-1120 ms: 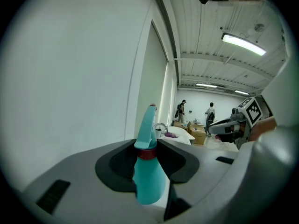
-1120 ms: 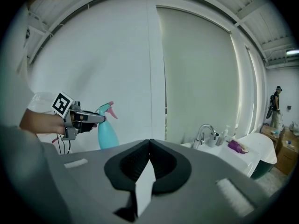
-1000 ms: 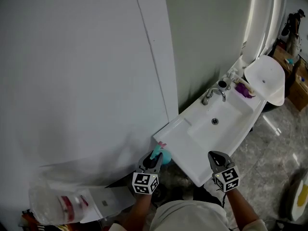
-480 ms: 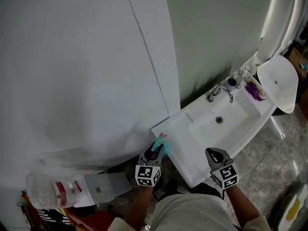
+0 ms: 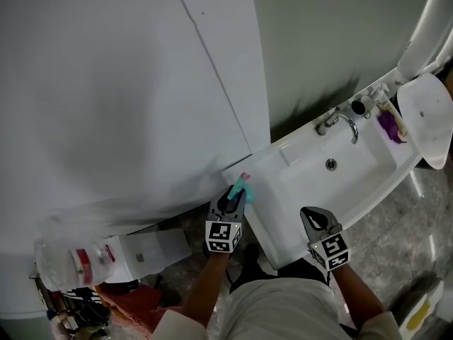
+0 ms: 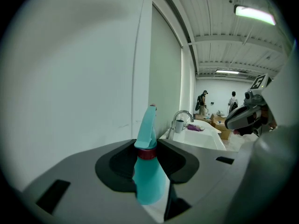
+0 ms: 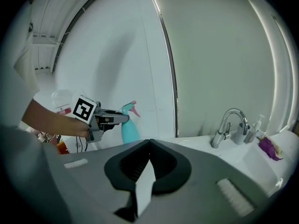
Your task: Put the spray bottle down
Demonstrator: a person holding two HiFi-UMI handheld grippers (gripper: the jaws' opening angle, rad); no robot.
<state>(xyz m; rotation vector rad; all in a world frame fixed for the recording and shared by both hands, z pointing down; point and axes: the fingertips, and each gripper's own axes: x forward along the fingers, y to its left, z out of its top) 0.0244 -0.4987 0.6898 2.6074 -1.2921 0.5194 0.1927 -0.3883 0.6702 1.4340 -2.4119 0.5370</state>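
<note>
**Spray bottle** (image 5: 241, 189): teal, with a red collar and a pink nozzle tip. It stands upright in your left gripper (image 5: 232, 200), at the left end of the sink (image 5: 272, 193) and close to the wall. The fingers (image 6: 117, 164) clench on the neck at the collar, and the body hangs below them.

**Change over the past second:** the grasp is the same in all three head views, and the bottle travels with the gripper. It now shows slightly nearer the sink's rear left corner than a second ago. The whole sink has slid rightward in your view as your head turned. No view shows the bottle's base, so you cannot tell whether it already rests on the sink's ledge. Judged from this, the put-down is in its approach. You have carried the bottle to its spot, and the release is not yet made.

**Right gripper** (image 5: 316, 219): it hangs at the sink's front edge. Its fingers (image 7: 124, 164) are pressed together with nothing between them, and as before it takes no part.

**Writing:**
- **Bottle:** nothing on it can be read.
- **Gripper cubes:** each bears black-and-white square markers, which are patterns and not letters.
- **Clear container** (image 5: 74, 262), lower left: it carries a red label, too blurred to read.
- **White box** (image 5: 152, 250), beside the container: it shows a small mark, also illegible.
</note>
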